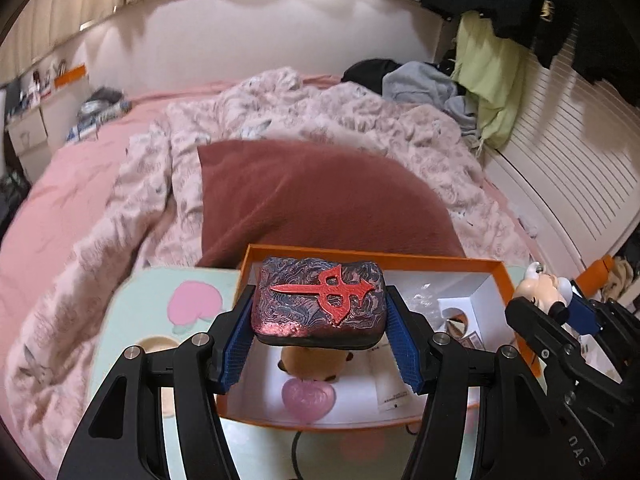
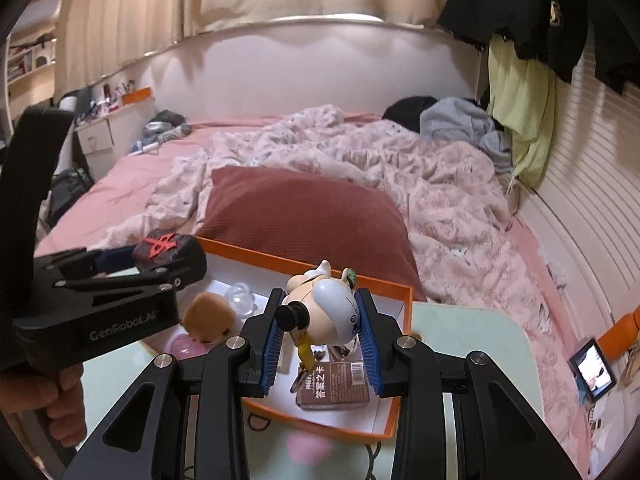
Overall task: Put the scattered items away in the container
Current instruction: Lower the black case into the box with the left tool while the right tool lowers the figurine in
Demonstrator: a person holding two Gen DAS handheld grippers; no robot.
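Observation:
My left gripper is shut on a dark marbled stone block with a red emblem, held above the left part of the orange box. It also shows in the right wrist view. My right gripper is shut on a small cartoon figurine above the orange box. The figurine also shows in the left wrist view. Inside the box lie a brown plush, a pink heart and a brown card pack.
The box stands on a pale green table with a peach print. Behind it is a bed with a maroon pillow and a rumpled quilt. A lit phone lies at the right.

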